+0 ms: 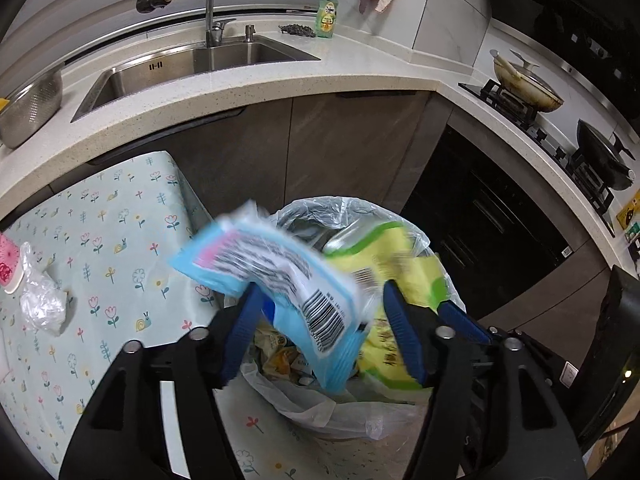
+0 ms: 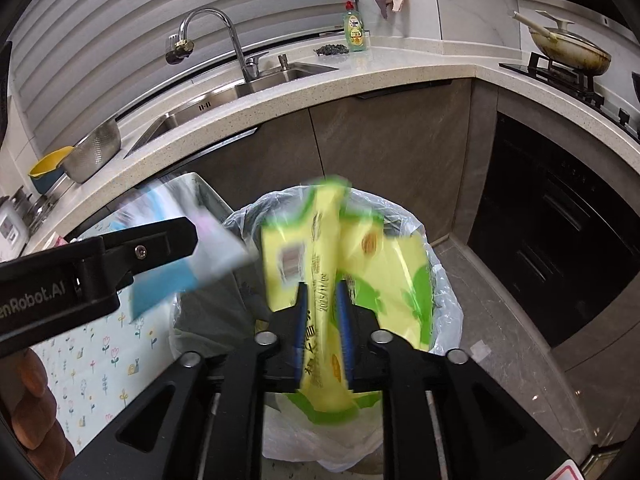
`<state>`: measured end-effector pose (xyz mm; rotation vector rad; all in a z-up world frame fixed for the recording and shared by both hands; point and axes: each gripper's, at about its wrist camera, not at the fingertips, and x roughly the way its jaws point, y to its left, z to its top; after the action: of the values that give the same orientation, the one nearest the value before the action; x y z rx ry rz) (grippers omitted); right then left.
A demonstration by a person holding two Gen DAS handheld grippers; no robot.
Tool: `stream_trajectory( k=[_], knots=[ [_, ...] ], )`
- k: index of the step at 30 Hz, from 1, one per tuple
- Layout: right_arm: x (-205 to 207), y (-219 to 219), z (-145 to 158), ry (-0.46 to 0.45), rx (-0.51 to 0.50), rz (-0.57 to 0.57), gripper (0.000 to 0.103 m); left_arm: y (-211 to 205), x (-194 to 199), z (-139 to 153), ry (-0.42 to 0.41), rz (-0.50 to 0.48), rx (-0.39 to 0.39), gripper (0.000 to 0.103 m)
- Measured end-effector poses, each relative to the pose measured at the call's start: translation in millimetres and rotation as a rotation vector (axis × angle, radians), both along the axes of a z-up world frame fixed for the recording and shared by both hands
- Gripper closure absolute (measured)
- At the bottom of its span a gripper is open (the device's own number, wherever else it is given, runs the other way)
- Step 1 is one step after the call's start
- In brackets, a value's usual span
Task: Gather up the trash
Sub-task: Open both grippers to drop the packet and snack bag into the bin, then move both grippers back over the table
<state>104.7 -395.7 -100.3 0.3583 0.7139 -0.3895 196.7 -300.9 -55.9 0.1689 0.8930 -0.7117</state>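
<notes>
kitchen corner, speckled stone counter (image 1: 360,76) running around it, steel sink (image 1: 192,64) with tall faucet (image 1: 208,0) at the back. flower-printed tabletop (image 1: 100,248) low at left, carrying a crumpled clear plastic scrap (image 1: 42,300) beside a pink object at the frame edge. steel colander (image 1: 30,106) on the counter left of the sink. green dish-soap bottle (image 1: 329,16) behind the sink, cloths hanging on the wall above it.

centre: bin lined with a clear bag (image 1: 320,408), just beside the tabletop edge, scraps already inside. left tongs (image 1: 320,308) above the bin mouth, jaws spread well apart; blue wrapper (image 1: 280,272) with barcode lay between them, blurred, leaning at the left blue pad, clear of the right one — released, not clamped. right tongs (image 2: 322,300) over the same bin; yellow-green wrapper (image 2: 320,248) ran up between the two blue pads, blurred. jaws narrow but slightly parted; could not tell whether the pads pressed on it. in the right wrist view the left tongs' black arm crossed in from the left, fingers of a hand (image 2: 32,400) at the lower left edge.

right: dark oven front under the counter, gas hob (image 1: 516,104) above with a lidded pan (image 1: 524,80) and a dark wok (image 1: 604,156).
</notes>
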Motion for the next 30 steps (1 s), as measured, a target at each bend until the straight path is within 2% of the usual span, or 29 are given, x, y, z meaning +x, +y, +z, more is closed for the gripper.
stream_trajectory(
  k=[1,3,5,11,15,24,30],
  knots=[
    [0.1,0.1,1.5,-0.004,-0.004,-0.004,0.076,0.4,-0.4,1.2,-0.006,0.002,-0.002,0.038],
    [-1.0,0.4,5.4,-0.013,-0.003,-0.01,0.072,1.9,-0.5,3.8,-0.012,0.004,-0.002,0.028],
    [-1.4,1.2,9.7,-0.019,-0.001,-0.013,0.071,7.2,-0.2,8.2,-0.02,0.019,-0.013,0.026],
    [-5.7,13.3,26.0,-0.041,-0.021,-0.009,0.064,31.1,1.7,23.1,-0.036,0.063,-0.035,0.026],
    [-7.7,26.4,40.3,-0.067,-0.032,0.003,0.055,52.7,0.1,34.3,-0.065,0.098,-0.042,0.026],
    [3.2,78.0,70.2,-0.107,-0.061,0.085,0.05,124.8,3.2,58.8,-0.112,0.212,-0.063,0.026],
    [17.7,130.6,84.0,-0.119,-0.083,0.174,0.049,180.9,6.5,68.7,-0.128,0.296,-0.074,0.026]
  ],
)
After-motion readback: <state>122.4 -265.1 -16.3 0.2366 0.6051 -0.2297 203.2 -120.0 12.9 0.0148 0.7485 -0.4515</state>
